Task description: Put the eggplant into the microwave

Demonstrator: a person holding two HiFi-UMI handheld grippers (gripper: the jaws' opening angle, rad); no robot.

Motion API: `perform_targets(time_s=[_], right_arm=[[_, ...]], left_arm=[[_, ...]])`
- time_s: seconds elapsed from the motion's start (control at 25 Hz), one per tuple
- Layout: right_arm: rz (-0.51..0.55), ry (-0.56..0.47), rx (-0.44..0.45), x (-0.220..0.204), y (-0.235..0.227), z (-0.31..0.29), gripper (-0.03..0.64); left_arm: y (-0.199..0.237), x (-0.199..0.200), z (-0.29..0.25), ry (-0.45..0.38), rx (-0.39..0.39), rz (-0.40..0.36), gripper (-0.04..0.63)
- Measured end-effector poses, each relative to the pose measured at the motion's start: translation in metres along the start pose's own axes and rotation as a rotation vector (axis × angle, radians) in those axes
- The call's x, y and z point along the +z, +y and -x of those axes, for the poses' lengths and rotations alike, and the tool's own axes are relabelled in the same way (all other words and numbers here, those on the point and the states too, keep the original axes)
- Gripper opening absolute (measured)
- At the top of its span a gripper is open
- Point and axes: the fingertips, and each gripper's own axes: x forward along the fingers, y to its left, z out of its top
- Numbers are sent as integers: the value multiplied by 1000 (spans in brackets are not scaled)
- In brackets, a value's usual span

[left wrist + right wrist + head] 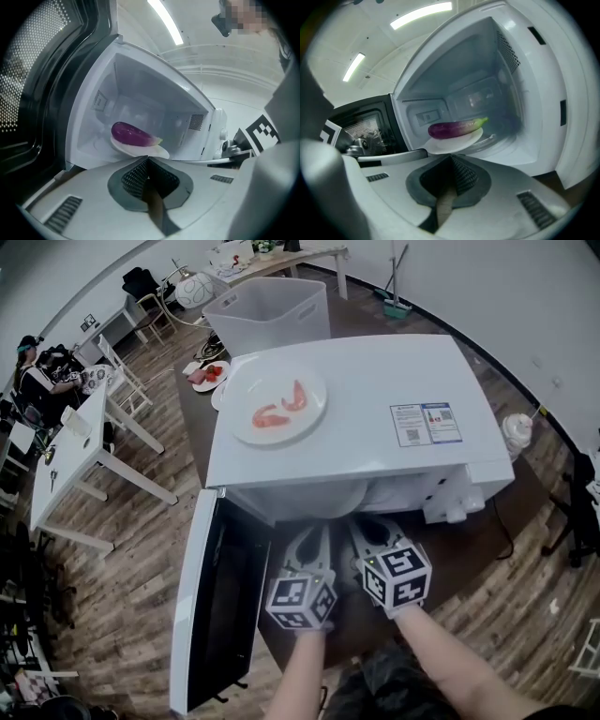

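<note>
A purple eggplant (131,133) with a green stem lies on a white plate (145,151) inside the open white microwave (356,418). The right gripper view shows the same eggplant (454,128) on its plate (457,143), well inside the cavity. The microwave door (216,606) hangs open to the left. My left gripper (147,160) and right gripper (451,157) sit side by side just in front of the opening, both shut with nothing between their jaws. From the head view, the left gripper (314,532) and right gripper (364,521) reach under the microwave's front edge; the eggplant is hidden there.
A white plate with shrimp (279,406) rests on top of the microwave. Behind it stands a white bin (267,315), with a plate of food (208,374) beside it. A cup (517,432) stands at the right. White tables (75,456) and a seated person are far left.
</note>
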Motion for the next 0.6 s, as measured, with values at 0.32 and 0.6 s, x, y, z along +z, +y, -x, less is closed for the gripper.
perform_targets(time_s=[0.32, 0.6], right_arm=[[49, 0, 39, 3, 8, 3, 3], [60, 9, 36, 8, 8, -2, 3]], left_arm=[[-1, 1, -10, 14, -14, 25, -2], [-4, 1, -17, 31, -27, 29, 0]])
